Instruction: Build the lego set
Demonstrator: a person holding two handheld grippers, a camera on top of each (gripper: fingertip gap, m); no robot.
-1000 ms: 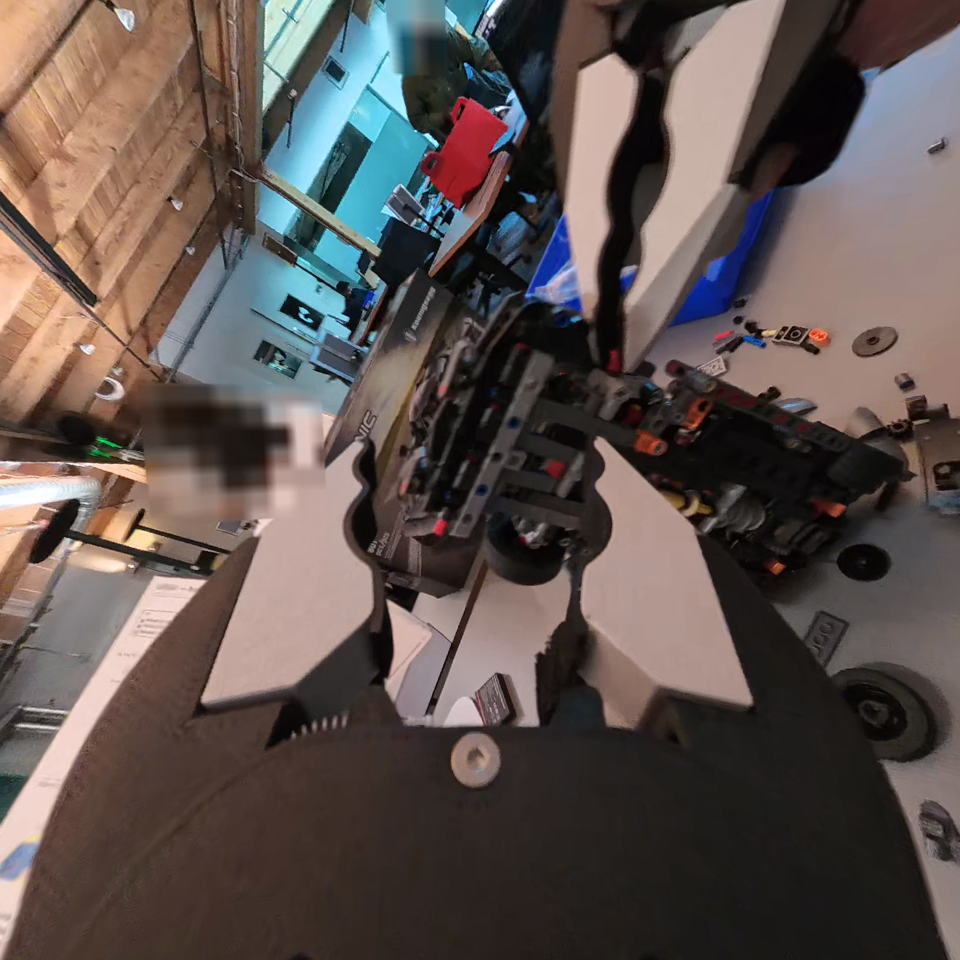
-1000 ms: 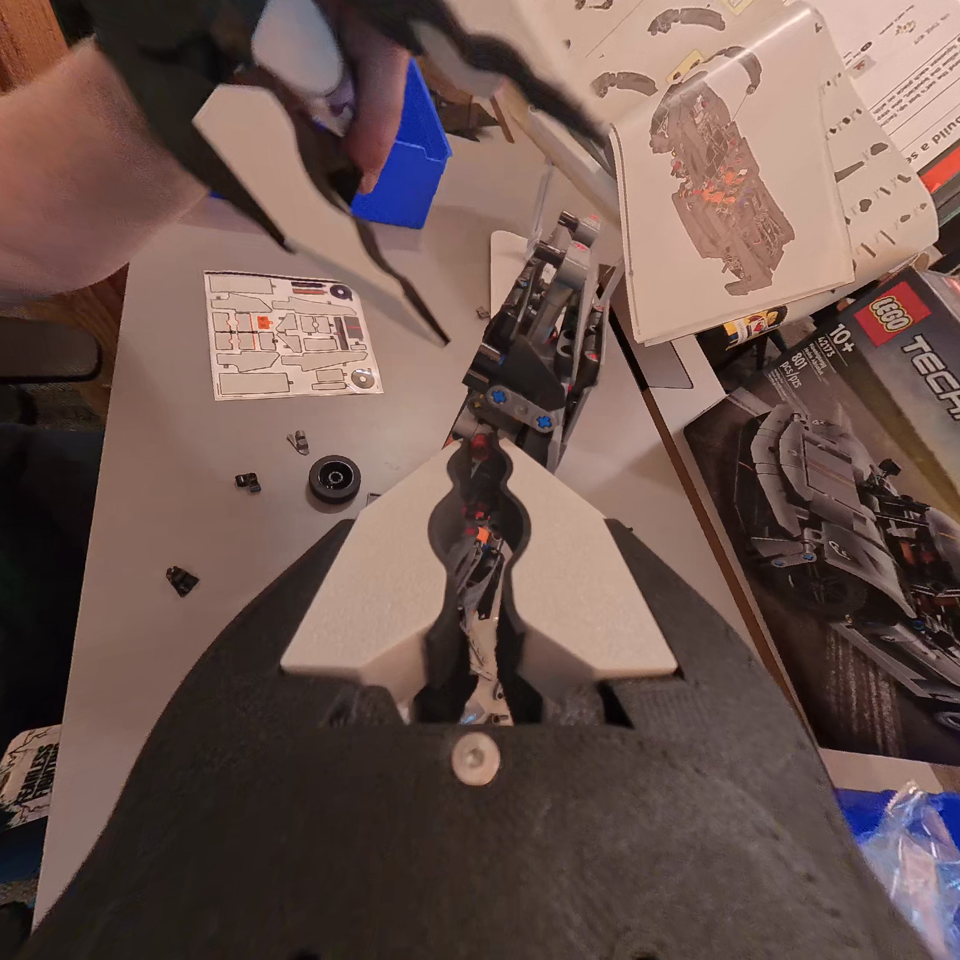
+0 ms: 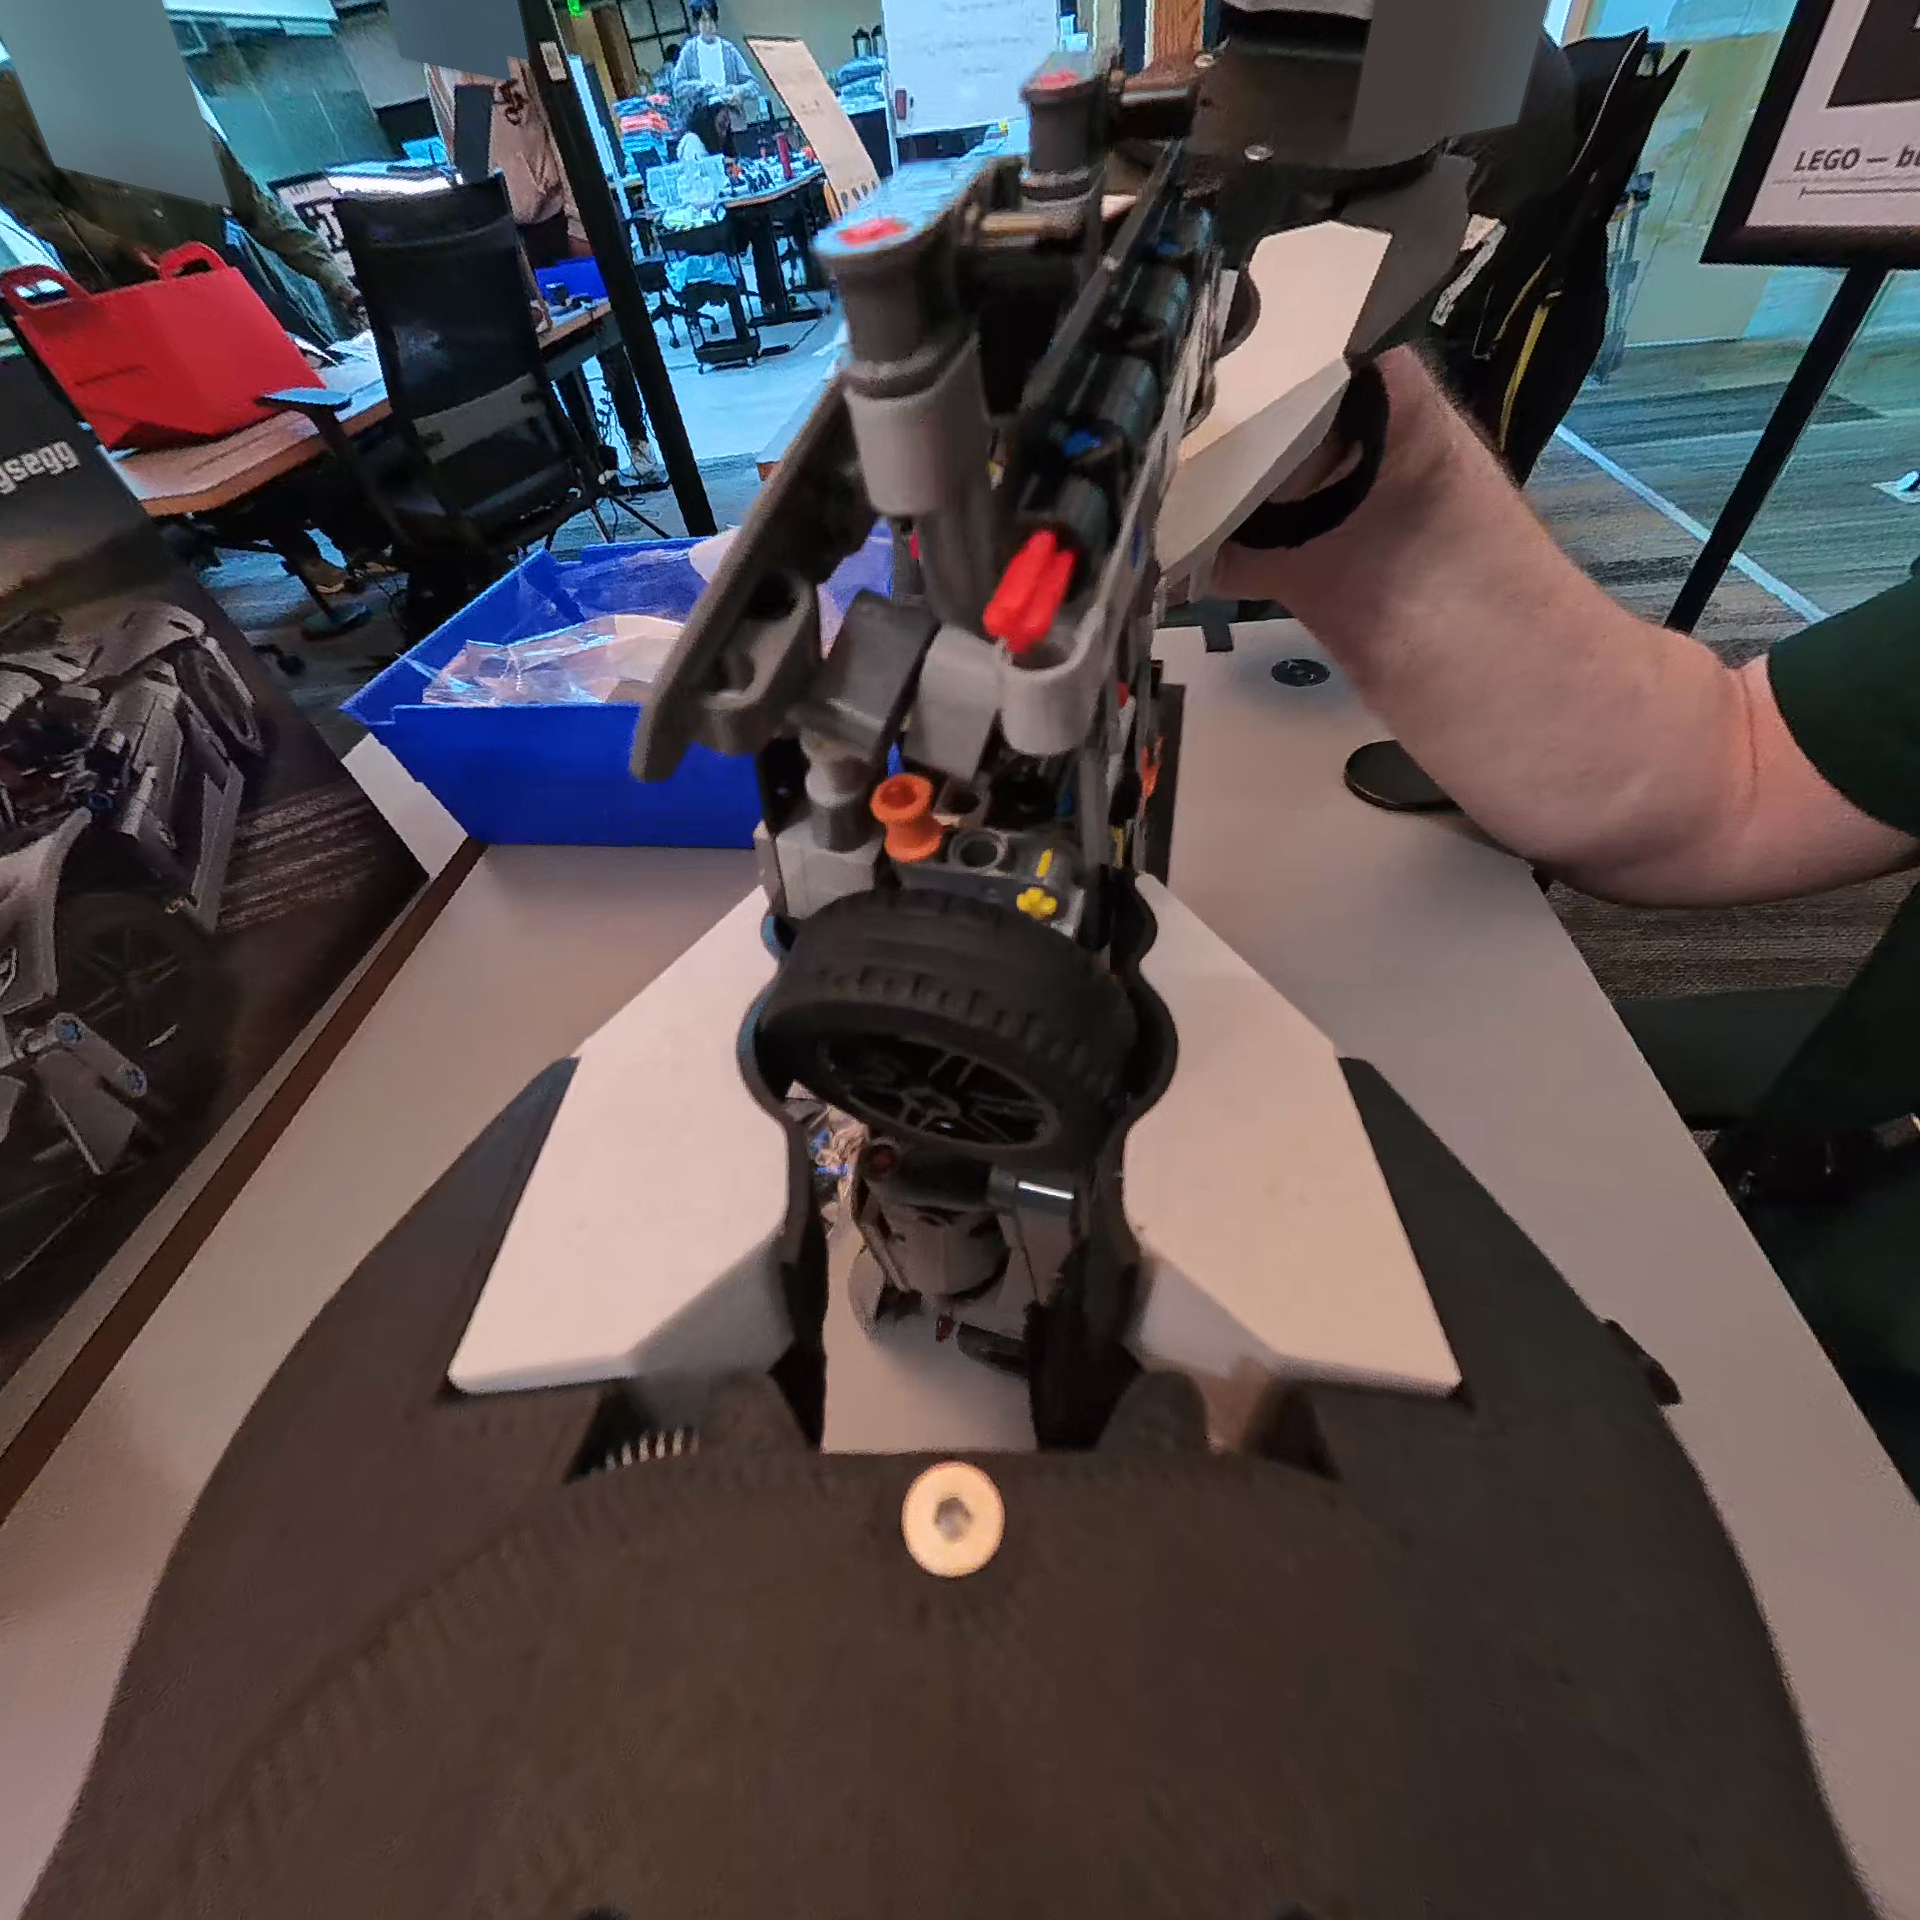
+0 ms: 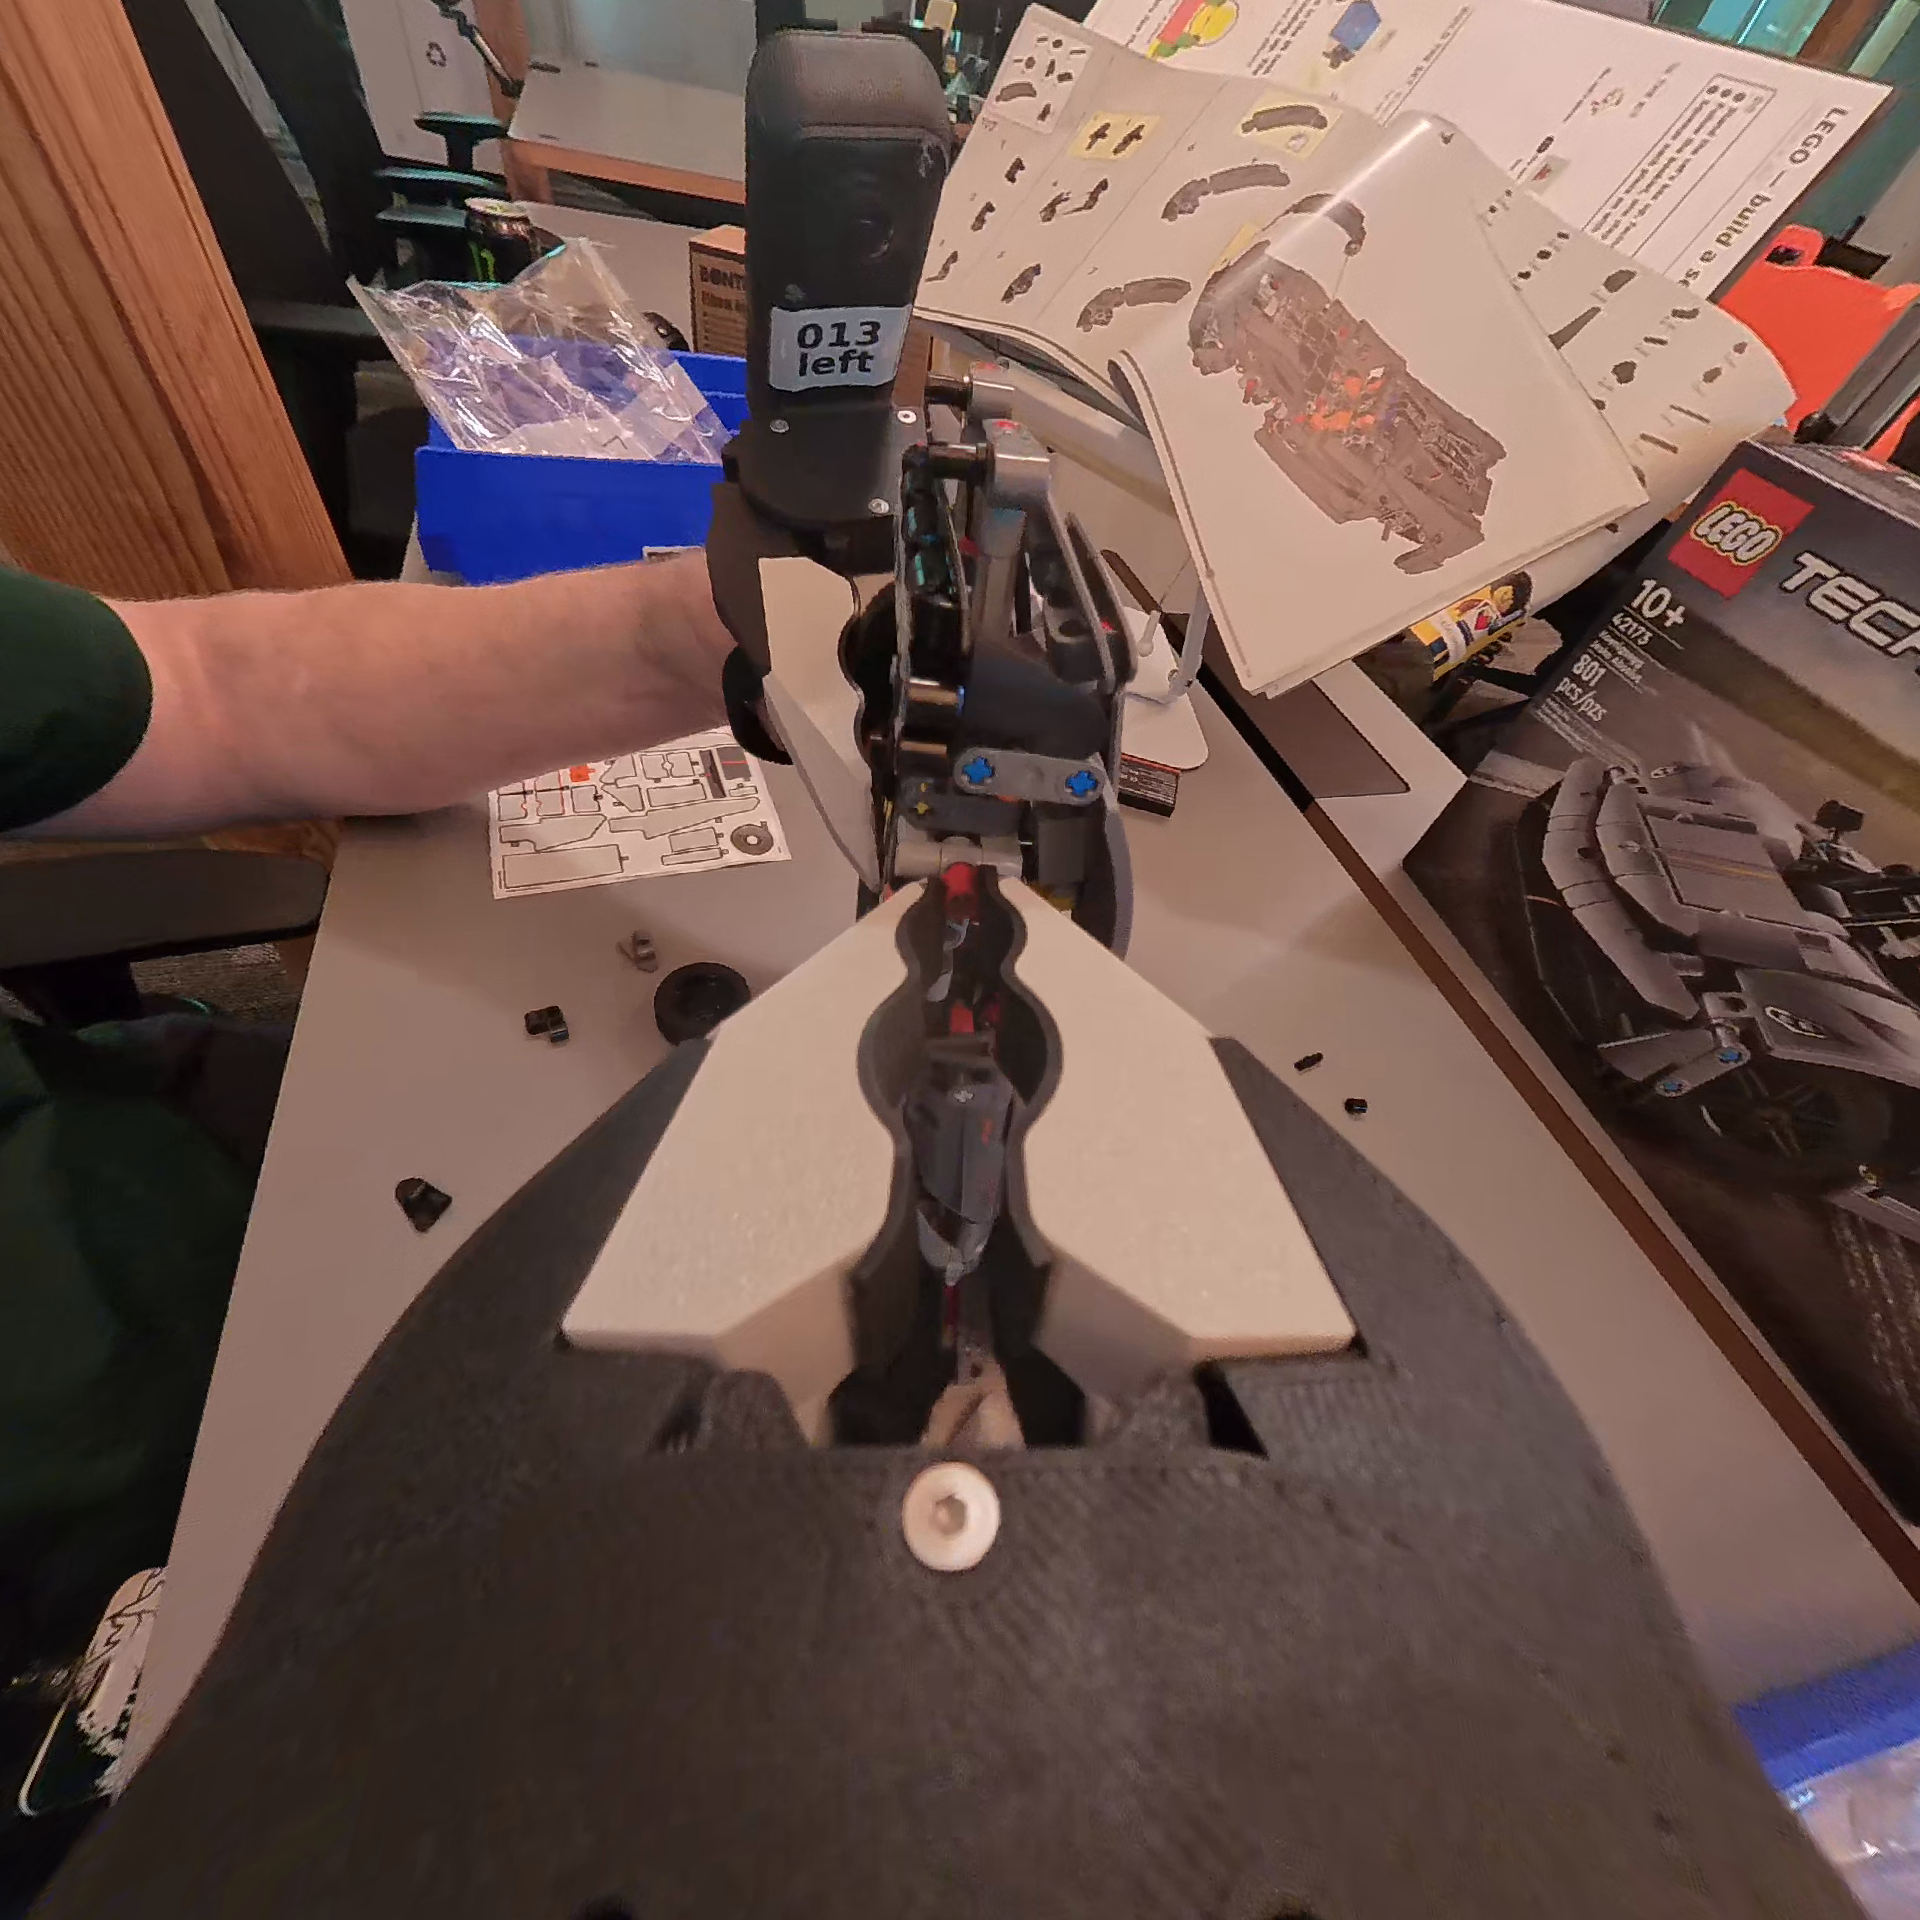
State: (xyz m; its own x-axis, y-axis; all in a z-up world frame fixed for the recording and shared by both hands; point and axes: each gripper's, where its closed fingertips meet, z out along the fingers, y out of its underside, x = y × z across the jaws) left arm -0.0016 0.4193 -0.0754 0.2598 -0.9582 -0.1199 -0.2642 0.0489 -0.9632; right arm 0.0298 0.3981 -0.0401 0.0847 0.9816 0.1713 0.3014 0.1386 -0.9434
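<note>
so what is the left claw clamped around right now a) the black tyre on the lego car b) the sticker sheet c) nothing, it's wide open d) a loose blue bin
a: in the left wrist view the left claw has its fingers closed against the black tyre at the near end of the lego car, which is held off the table.

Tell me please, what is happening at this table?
A person holds a half-built dark grey brick car chassis in the air between two handheld grippers. The left gripper is closed around its black rubber wheel; the right gripper clamps the opposite end. Loose small black pieces and a sticker sheet lie on the grey table.
</note>
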